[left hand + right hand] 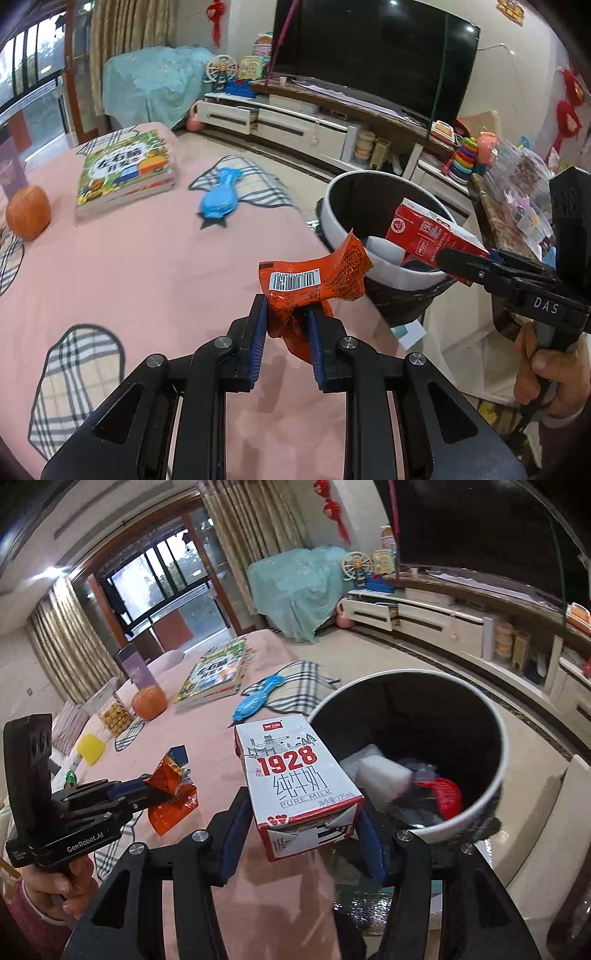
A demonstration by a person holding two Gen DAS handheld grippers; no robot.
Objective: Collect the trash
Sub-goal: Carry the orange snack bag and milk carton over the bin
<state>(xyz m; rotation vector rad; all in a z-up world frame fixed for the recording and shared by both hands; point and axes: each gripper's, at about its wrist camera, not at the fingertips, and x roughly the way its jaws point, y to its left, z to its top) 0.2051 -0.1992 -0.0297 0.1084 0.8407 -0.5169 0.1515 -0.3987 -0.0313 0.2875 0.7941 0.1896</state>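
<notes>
Soft even indoor light, daylight from window point(162, 587), strong fisheye bending, perhaps slight edge blur

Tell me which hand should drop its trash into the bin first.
Right, probably. The right gripper holds the milk carton at the trash bin rim. The left gripper holds the orange wrapper over the pink tablecloth, farther from the opening.

Black tongs point(286, 314), blue pads point(260, 334)
</notes>
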